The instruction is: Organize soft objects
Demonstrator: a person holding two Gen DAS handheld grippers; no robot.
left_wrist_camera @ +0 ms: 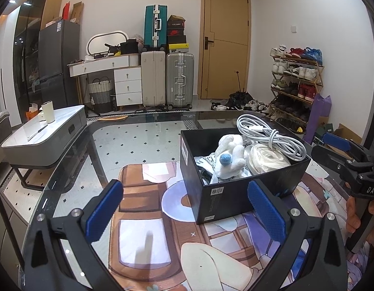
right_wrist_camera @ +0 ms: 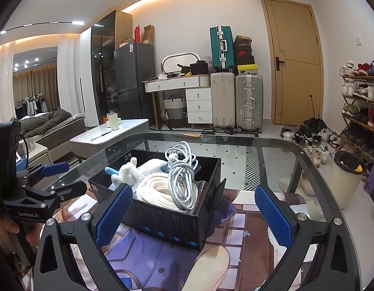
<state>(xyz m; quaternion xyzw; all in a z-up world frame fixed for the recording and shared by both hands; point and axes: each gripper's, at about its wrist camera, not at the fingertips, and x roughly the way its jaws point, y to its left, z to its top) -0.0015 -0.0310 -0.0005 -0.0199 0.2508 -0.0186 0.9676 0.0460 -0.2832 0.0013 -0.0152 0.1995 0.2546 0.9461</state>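
**Both grippers spread, box full**

Left wrist view: the left gripper (left_wrist_camera: 184, 208) is spread wide and holds nothing, low over the printed mat (left_wrist_camera: 148, 194) on the glass table (left_wrist_camera: 138, 131). The black box (left_wrist_camera: 211, 194) stands just beyond its right finger, right of centre. Inside lie a white plush toy (left_wrist_camera: 231, 155), a cream rope coil (left_wrist_camera: 266, 160) and a white cable (left_wrist_camera: 271, 135) on top at the far right. The right gripper (left_wrist_camera: 332, 150) shows at the right edge.

Right wrist view: the right gripper (right_wrist_camera: 194, 213) is also spread and empty. The box (right_wrist_camera: 177, 220) sits between its fingers, nearer the left one, with the cable (right_wrist_camera: 182, 174) over the rope (right_wrist_camera: 155, 189) and the toy (right_wrist_camera: 128, 172) at the left. The left gripper (right_wrist_camera: 56, 177) is at the left, its fingers apart.
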